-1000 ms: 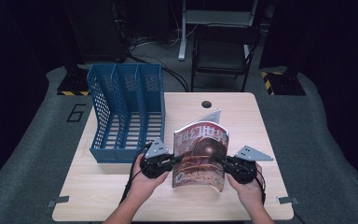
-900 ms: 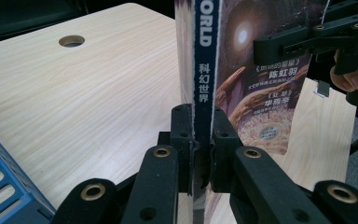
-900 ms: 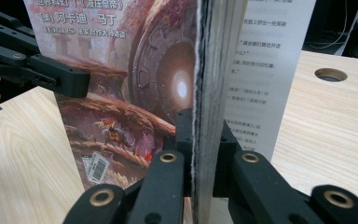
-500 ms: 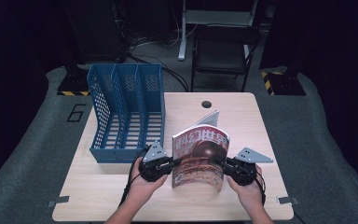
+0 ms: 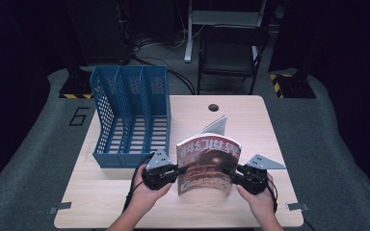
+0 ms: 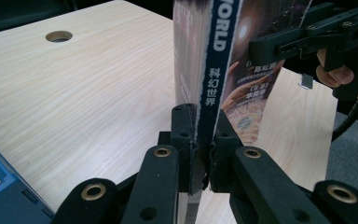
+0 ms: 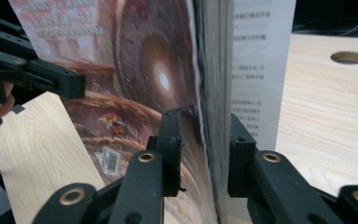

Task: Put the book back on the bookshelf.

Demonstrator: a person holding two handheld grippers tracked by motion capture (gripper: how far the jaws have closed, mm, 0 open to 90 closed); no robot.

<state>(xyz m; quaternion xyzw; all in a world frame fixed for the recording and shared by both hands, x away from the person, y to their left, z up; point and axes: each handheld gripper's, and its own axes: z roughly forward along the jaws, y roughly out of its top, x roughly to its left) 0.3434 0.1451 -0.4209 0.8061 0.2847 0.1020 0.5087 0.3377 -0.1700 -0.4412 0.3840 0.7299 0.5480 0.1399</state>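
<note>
Magazine [image 5: 207, 166] stands upright between my two grippers, glossy reddish sci-fi cover with a glowing sphere, blue spine clamped in my left gripper [image 6: 200, 140], my right gripper [image 7: 203, 140] jaws just opening, slack around its page edge.

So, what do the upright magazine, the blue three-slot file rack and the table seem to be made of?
The red-brown upright magazine: glossy printed paper, since the cover shines and its page edges are frayed. The blue three-slot file rack: probably moulded plastic with perforated walls. The light table: matte wood-grain surface, perhaps laminate.
</note>
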